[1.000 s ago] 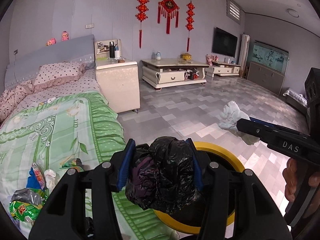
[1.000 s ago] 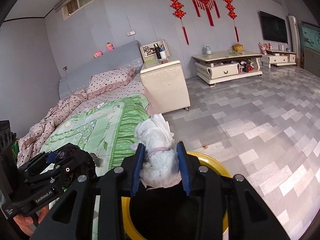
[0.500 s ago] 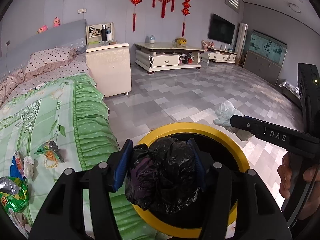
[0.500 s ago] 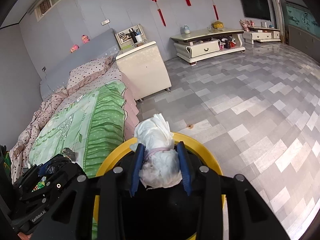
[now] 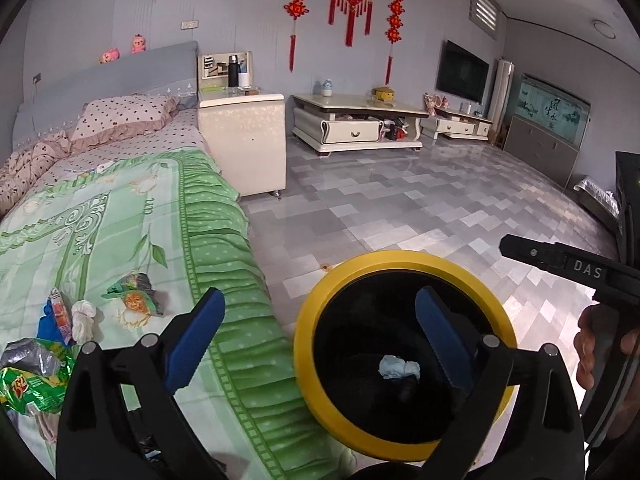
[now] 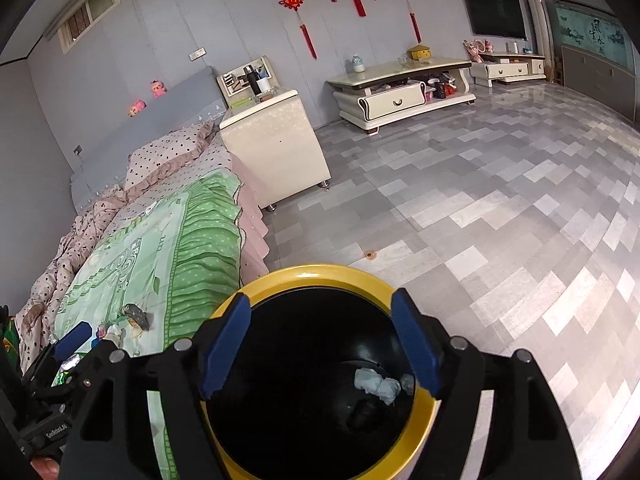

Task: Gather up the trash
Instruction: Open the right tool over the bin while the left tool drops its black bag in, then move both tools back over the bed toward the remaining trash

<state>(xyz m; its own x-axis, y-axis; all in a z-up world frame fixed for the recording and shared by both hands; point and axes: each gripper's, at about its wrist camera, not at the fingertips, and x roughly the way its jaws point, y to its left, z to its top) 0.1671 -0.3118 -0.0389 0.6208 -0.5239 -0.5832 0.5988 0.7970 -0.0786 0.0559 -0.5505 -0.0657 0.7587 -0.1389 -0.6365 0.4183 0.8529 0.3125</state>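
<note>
Bins: we see one bin [image 5: 404, 360], black inside with a yellow rim. It stands on the floor [image 5: 400, 208] right beside the bed [image 5: 120, 232].
Trash in the bin: we count two things. One is a white paper wad [image 5: 398, 367] and one is a dark lump [image 6: 364, 412] just beside it. Both lie at the bottom.
Trash on the bed: we count about five pieces near the foot of the bed. There is a green and grey wrapper [image 5: 134, 294], a white tissue knot [image 5: 83, 319], a red and blue packet [image 5: 56, 316], a crumpled silver wrapper [image 5: 28, 356] and a shiny green bag [image 5: 30, 390]. They lie close together, and some touch.
Hand-held grippers: we hold two, one in each hand.
Left hand-held gripper [image 5: 316, 336]: its blue pads are spread wide and hold nothing. One pad is over the edge of the bed and the other is over the bin. The paper wad lies below, between the pads.
Right hand-held gripper [image 6: 320, 340]: its blue pads are also spread wide and hold nothing. It hangs right over the mouth of the bin. The paper wad lies below it, near the right-side pad.
Trash on the bed and us: it is off to the left of both hand-held grippers.
</note>
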